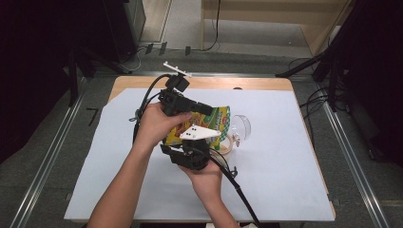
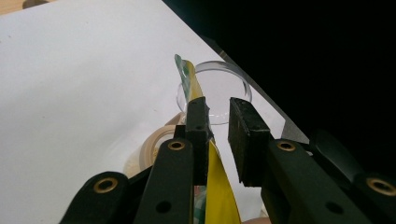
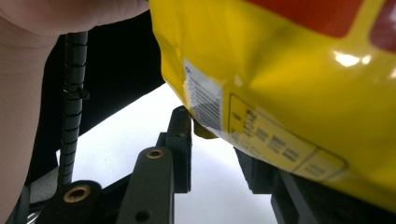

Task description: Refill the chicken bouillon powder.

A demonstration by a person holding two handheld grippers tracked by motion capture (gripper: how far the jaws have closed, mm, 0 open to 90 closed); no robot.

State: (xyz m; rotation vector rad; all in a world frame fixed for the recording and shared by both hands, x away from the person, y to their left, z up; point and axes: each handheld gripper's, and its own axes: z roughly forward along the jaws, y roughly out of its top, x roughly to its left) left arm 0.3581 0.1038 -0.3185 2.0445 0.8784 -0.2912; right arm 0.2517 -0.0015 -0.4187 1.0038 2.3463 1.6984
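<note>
Left gripper view: the left gripper (image 2: pixel 218 122) is seen with its fingers (image 2: pixel 249 135) apart, and the thin edge of a yellow snack bag (image 2: pixel 218 186) is seen rising between them, lying against the inner face of one finger while a clear gap is left to the other. Just beyond the fingertips the bag's green and yellow top corner is seen, and behind it a clear plastic cup (image 2: pixel 224 86) lying on its side on the white sheet of the table (image 2: pixel 70 70). A roll of beige tape (image 2: pixel 156 144) is found beside the fingers, low on the sheet and near the cup. In the right gripper view, the right gripper (image 3: pixel 219 142) is seen from below the bag (image 3: pixel 289 70), whose yellow lower corner with a barcode label is set down between the two fingers (image 3: pixel 180 140); whether that corner is pinched cannot be told, as one finger is largely hidden by the bag. In the high view, the bag (image 1: pixel 216 121) is held up above the middle of the table (image 1: pixel 285 190) between both grippers, the left one (image 1: pixel 209 110) at its far upper side and the right one (image 1: pixel 190 154) at its near lower side, with the cup (image 1: pixel 241 126) and the tape (image 1: pixel 228 142) just beyond.
</note>
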